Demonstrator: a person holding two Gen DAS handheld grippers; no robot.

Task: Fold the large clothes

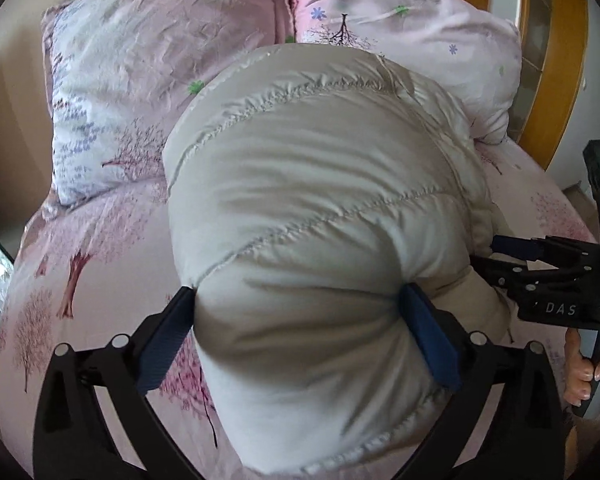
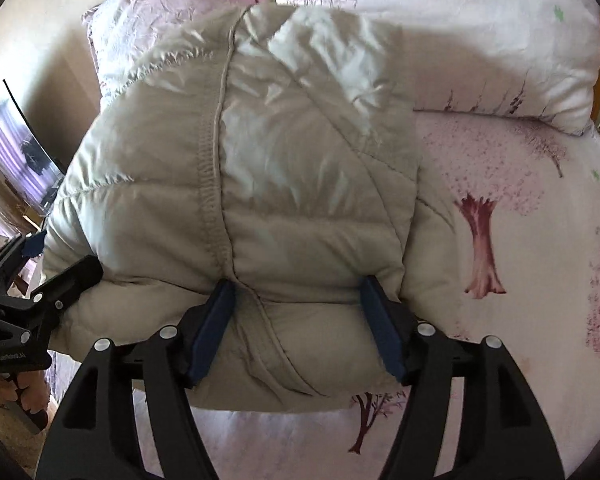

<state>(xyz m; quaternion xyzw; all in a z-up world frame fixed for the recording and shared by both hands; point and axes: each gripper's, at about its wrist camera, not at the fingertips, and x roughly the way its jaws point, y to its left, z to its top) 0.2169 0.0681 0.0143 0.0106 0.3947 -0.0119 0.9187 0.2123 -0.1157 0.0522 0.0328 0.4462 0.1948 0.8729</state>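
A beige quilted puffer jacket [image 1: 312, 184] lies bundled on the bed; it also shows in the right wrist view [image 2: 260, 168]. My left gripper [image 1: 300, 300] squeezes the thick near end of the bundle between its blue pads. My right gripper [image 2: 296, 292] squeezes another thick fold of the jacket, with a stitched seam running up from its left pad. The right gripper shows at the right edge of the left wrist view [image 1: 512, 248]. The left gripper shows at the left edge of the right wrist view [image 2: 56, 260]. Both sets of jaws stand wide around the padding.
The bed sheet [image 2: 520, 240] is pink with tree prints. Two matching pillows [image 1: 148, 80] [image 1: 420, 28] lie behind the jacket. A wooden headboard [image 1: 560, 60] stands at the back right. A dark screen [image 2: 24, 152] sits left of the bed.
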